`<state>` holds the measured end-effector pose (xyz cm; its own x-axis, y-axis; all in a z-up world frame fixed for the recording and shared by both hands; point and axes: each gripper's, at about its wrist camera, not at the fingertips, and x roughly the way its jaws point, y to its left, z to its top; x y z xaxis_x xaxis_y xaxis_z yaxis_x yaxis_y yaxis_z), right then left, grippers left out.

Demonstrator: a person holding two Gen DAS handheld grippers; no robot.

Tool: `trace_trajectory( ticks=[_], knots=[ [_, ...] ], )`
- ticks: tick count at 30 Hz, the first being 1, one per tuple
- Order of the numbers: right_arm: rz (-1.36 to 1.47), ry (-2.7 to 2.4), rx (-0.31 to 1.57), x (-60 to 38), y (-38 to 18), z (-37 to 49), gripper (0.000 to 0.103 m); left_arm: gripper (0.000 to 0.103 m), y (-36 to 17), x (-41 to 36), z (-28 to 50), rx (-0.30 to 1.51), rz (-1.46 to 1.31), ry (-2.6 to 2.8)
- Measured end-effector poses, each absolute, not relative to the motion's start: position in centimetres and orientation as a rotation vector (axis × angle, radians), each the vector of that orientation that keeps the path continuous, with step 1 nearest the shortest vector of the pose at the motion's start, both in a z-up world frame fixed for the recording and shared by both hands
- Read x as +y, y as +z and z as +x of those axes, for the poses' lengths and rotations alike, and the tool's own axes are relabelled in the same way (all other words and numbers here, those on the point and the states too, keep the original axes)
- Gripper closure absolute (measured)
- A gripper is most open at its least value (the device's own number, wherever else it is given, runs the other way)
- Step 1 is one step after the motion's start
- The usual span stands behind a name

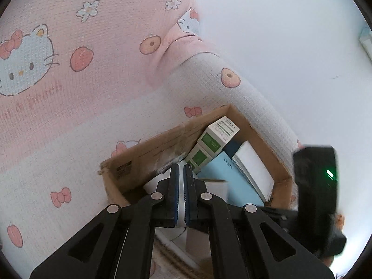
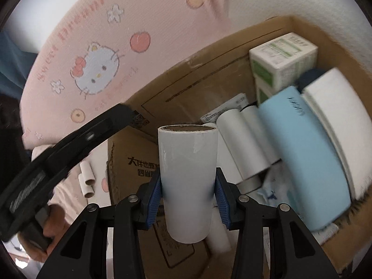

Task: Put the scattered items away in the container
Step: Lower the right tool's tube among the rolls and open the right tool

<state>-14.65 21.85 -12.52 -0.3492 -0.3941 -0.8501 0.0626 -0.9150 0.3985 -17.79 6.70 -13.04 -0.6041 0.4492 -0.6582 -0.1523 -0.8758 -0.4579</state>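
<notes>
Several cartons [image 2: 282, 55], rolls [image 2: 244, 139] in cardboard box [image 2: 186, 79]

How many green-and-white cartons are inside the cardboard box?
2: the upper green-and-white carton leans in the far corner of the cardboard box; the lower carton lies beneath it. Others may be hidden.

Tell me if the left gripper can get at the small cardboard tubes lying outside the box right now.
Probably yes. The left gripper is shut and empty, and the small tubes lie in the open on the bedding beside the box, nothing covering them. It would have to open first.
</notes>
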Motion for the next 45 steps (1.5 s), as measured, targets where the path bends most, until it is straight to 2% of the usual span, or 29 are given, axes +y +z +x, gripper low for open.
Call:
trace_trajectory(
  ticks=[4, 9, 13, 28, 45],
  knots=[
    [1.641, -2.29, -0.341, 20.5, -13.4, -16.3, 0.063, 0.099, -13.2, 6.1, -17.1, -0.555, -1.101, 2.397],
    [1.721, -2.206, -0.185, 17.9, -14.5, -17.9, 0.063, 0.099, -13.4, 6.7, -17.4, -0.411, -1.076, 2.502],
    [1.75, -2.192, -0.111, 16.7, -15.1, -18.8, 0.063, 0.099, -14.0, 5.9, -17.9, -0.474, -1.117, 2.499],
    [1.833, -2.14, -0.148, 16.2, -17.8, -21.0, 0.061, 0.099, -15.0, 6.1, -18.6, -0.524, -1.163, 2.437],
    [1.746, -2.197, -0.159, 18.3, -15.1, -17.6, 0.06, 0.099, -14.7, 5.7, -18.2, -0.526, -1.175, 2.418]
  ],
)
